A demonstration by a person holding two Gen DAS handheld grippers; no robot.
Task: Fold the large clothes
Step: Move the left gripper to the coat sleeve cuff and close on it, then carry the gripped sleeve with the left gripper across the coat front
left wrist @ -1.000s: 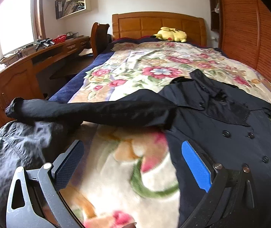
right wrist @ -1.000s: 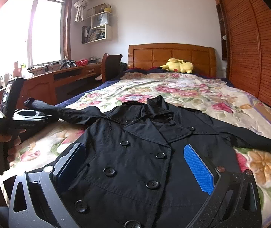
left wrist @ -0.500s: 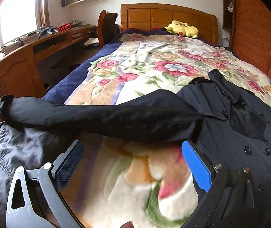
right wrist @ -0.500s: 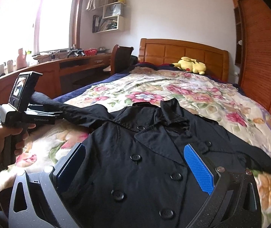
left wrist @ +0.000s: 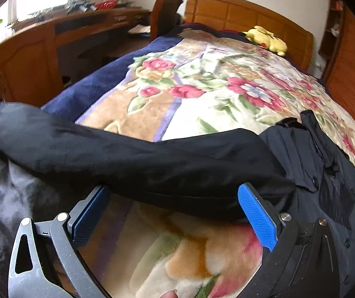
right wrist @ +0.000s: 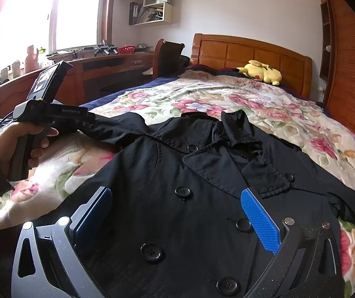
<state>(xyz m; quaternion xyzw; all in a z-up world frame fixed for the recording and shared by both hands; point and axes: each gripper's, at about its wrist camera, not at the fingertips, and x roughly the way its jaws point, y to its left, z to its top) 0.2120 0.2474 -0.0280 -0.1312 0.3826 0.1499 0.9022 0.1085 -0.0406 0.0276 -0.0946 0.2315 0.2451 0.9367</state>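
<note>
One bed [right wrist: 289, 121] fills the room, spread with one floral blanket [left wrist: 214, 87] and backed by a wooden headboard [right wrist: 252, 52]. One black double-breasted coat [right wrist: 190, 186] lies face up on the blanket at the near end of the bed, collar toward the headboard, with seven buttons showing in the right wrist view. One of its sleeves [left wrist: 140, 159] stretches out sideways past the bed's edge, over a crumpled grey garment [left wrist: 1, 198]. One curved wooden worktop [right wrist: 98, 62] runs beneath the window, with one chair [right wrist: 167, 57] beside it. One yellow plush toy [right wrist: 259, 72] rests against the headboard.

The left gripper [left wrist: 175, 213] is spread wide, its blue pads [left wrist: 257, 218] at the near edge of the sleeve, which lies across the gap; a second ago the sleeve was well ahead of it, so it has closed in. The right gripper [right wrist: 177, 213] is likewise wide, holding nothing, over the coat's chest, and has moved slightly forward toward the collar.
</note>
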